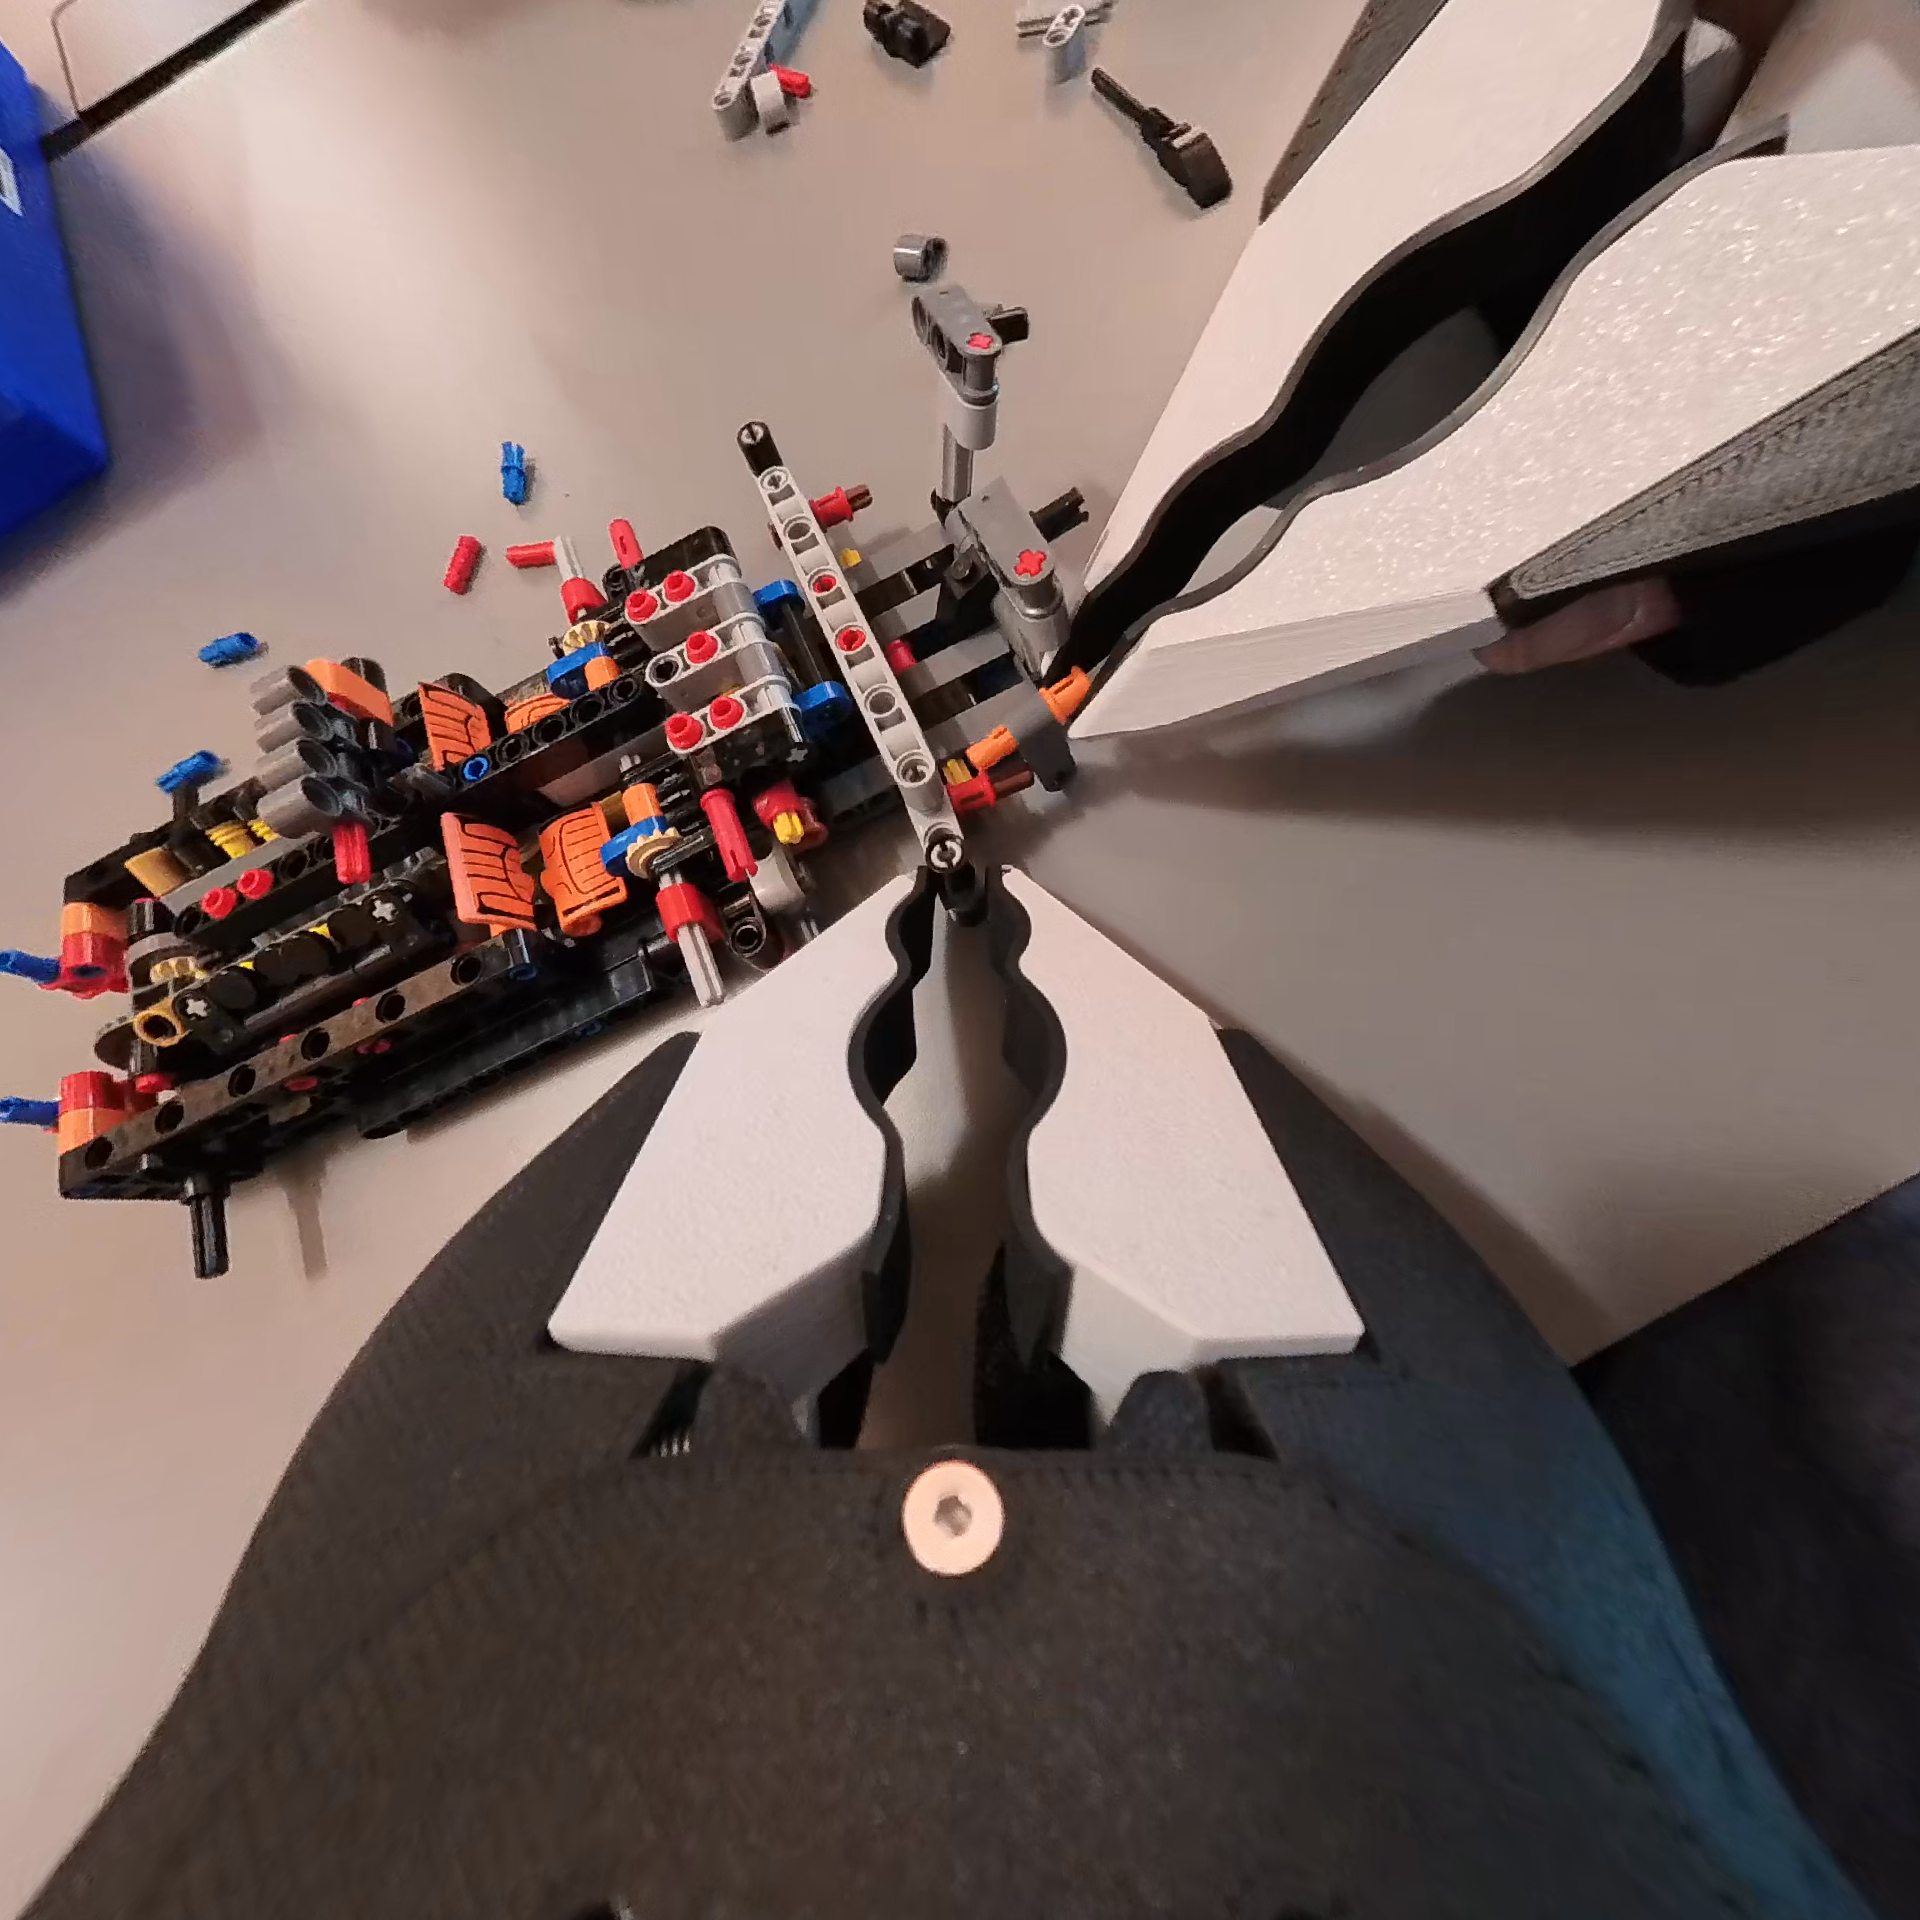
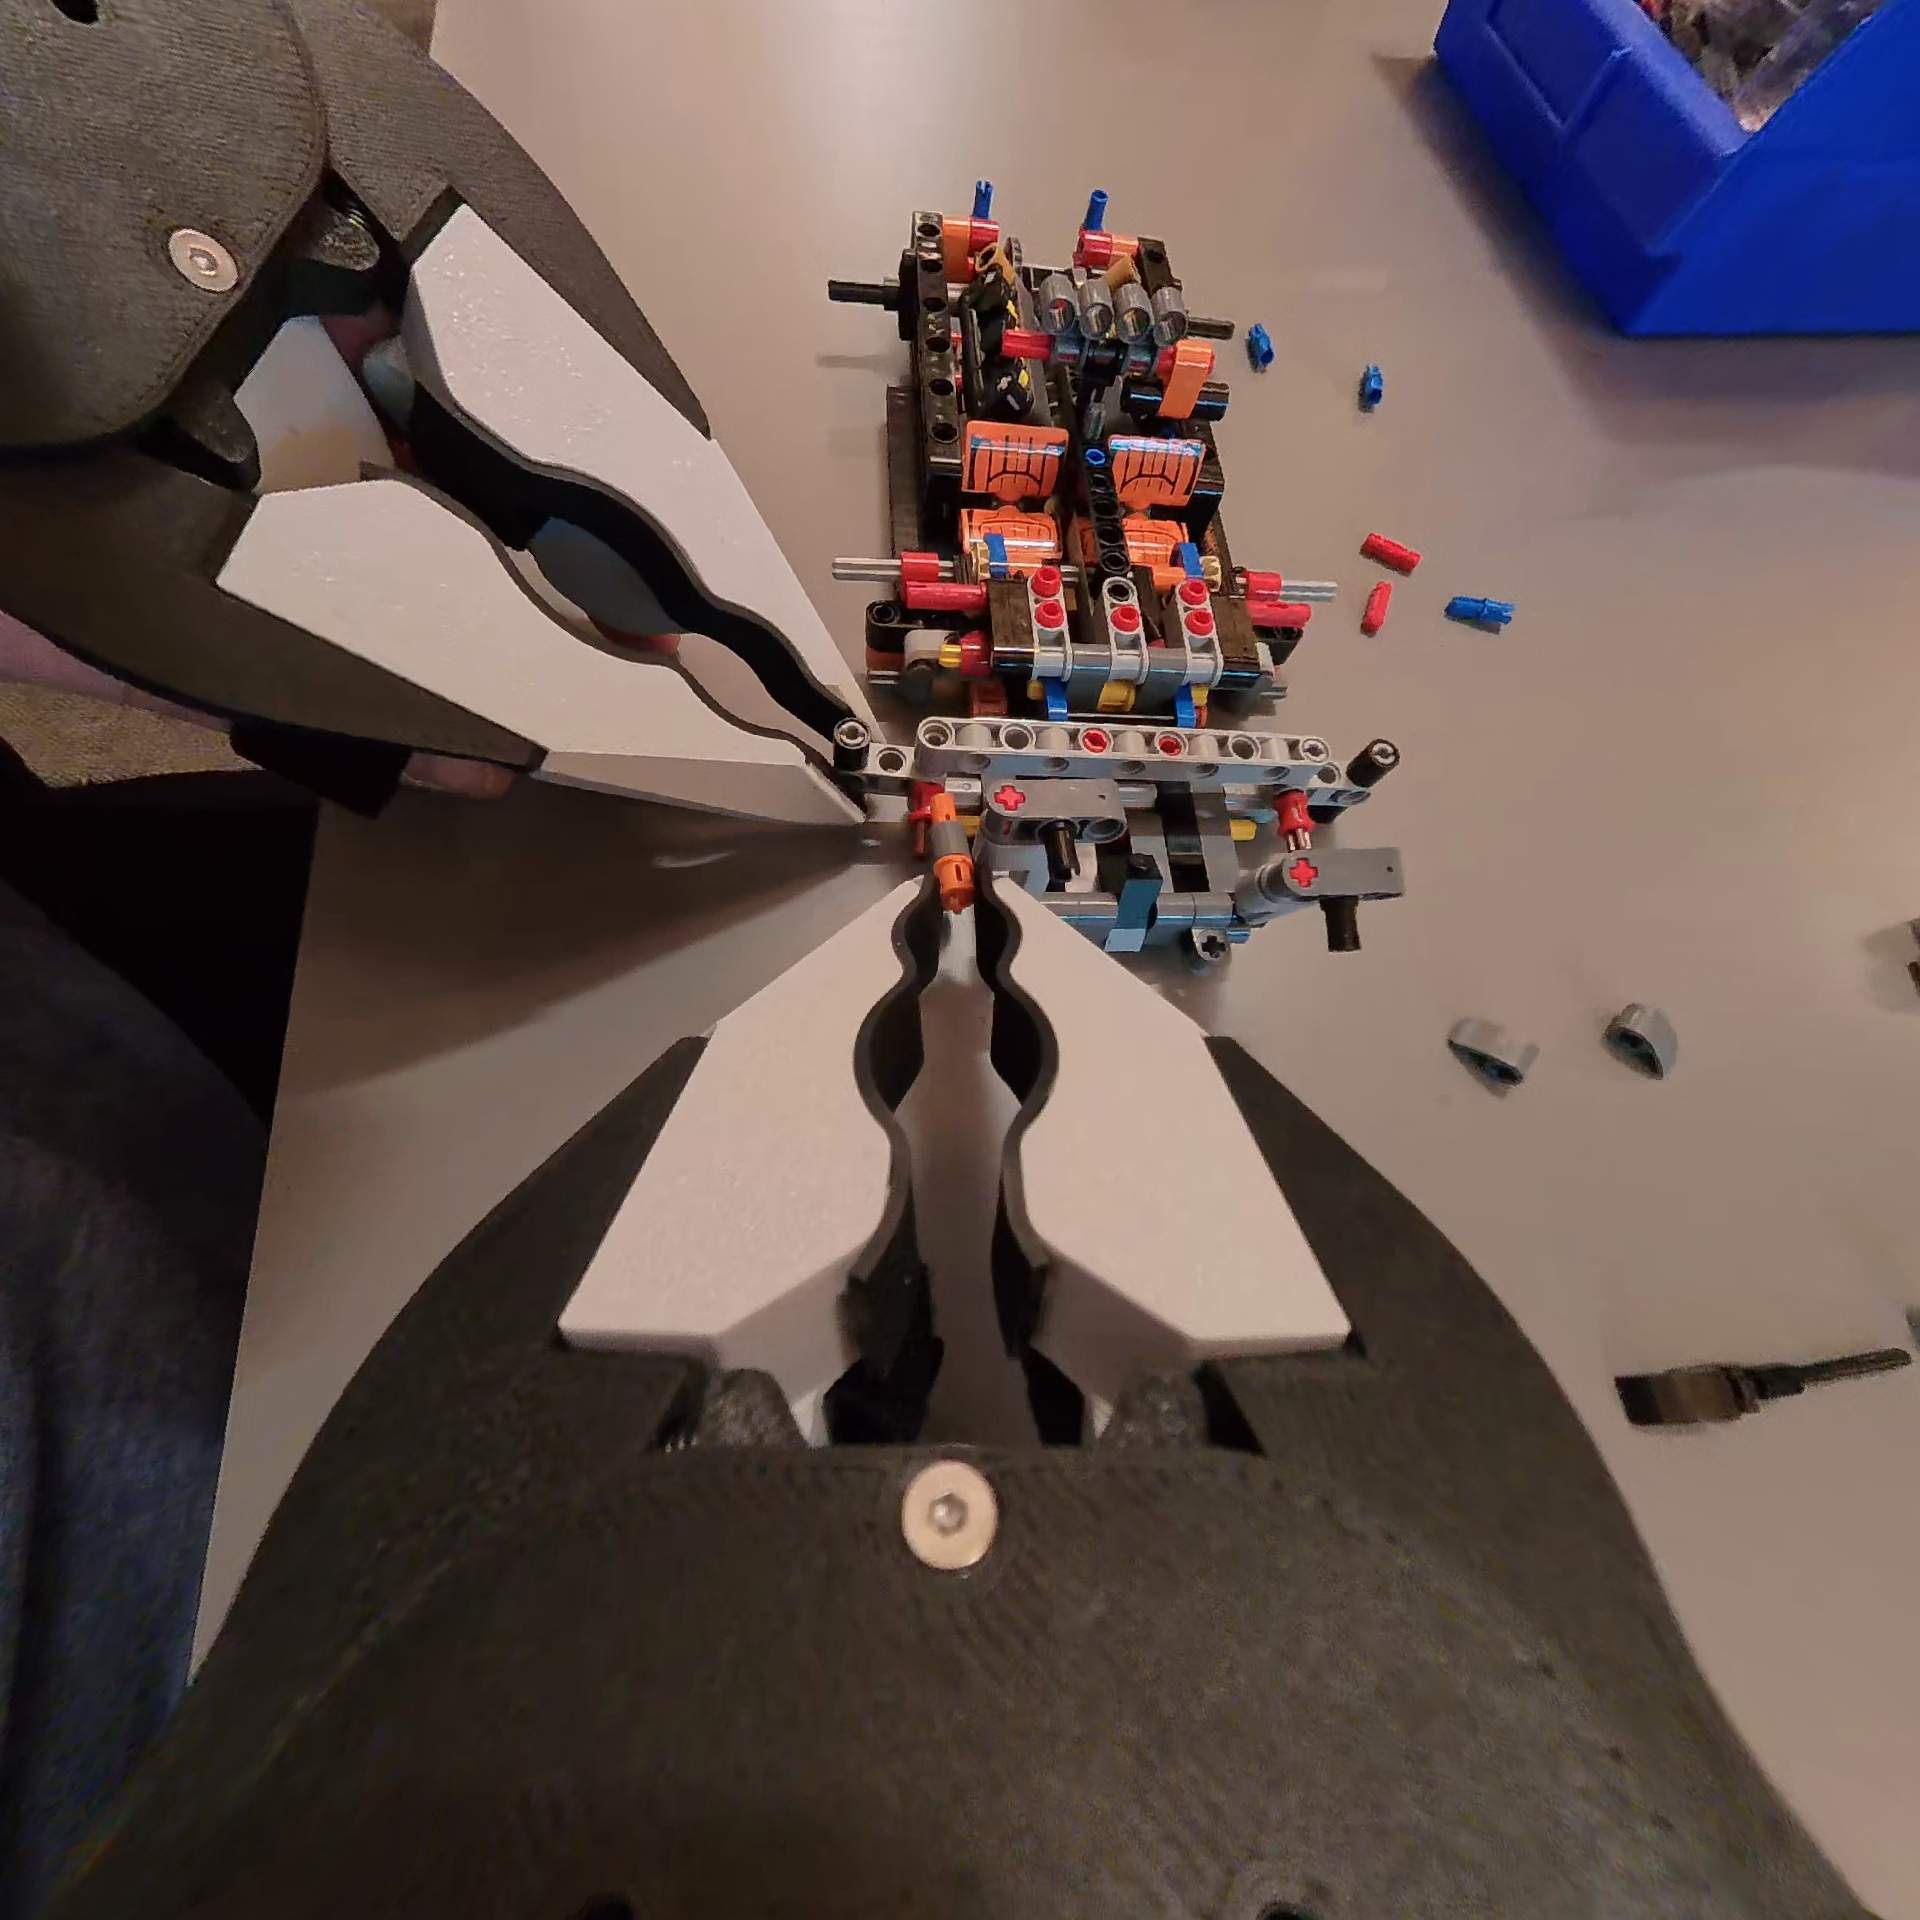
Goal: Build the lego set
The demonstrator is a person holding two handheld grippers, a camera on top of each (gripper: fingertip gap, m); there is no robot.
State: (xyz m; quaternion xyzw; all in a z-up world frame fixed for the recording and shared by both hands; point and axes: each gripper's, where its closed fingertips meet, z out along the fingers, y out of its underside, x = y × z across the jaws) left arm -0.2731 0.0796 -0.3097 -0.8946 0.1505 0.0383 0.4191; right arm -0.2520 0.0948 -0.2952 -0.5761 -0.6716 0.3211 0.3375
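Note:
A long black Lego chassis (image 1: 312, 997) with orange seats lies on the table; it also shows in the right wrist view (image 2: 1060, 468). A grey front sub-assembly with a long light-grey beam (image 1: 852, 644) (image 2: 1122, 743) lies against its near end. My left gripper (image 1: 958, 883) is shut on a black pin (image 1: 964, 902) at the beam's end; it also shows in the right wrist view (image 2: 854, 774). My right gripper (image 2: 956, 891) is shut on an orange pin (image 2: 951, 878) at the sub-assembly's corner; it also shows in the left wrist view (image 1: 1070, 696).
A blue bin (image 2: 1683, 187) (image 1: 42, 364) stands beyond the chassis. Loose red pins (image 2: 1387, 551) and blue pins (image 2: 1475, 610) lie beside it. Small grey parts (image 2: 1491, 1049) and a black axle piece (image 2: 1756, 1387) lie to the right. The table edge (image 1: 1662, 1309) is close to me. Only a small space, under 4 cm, lies between the two pairs of fingers.

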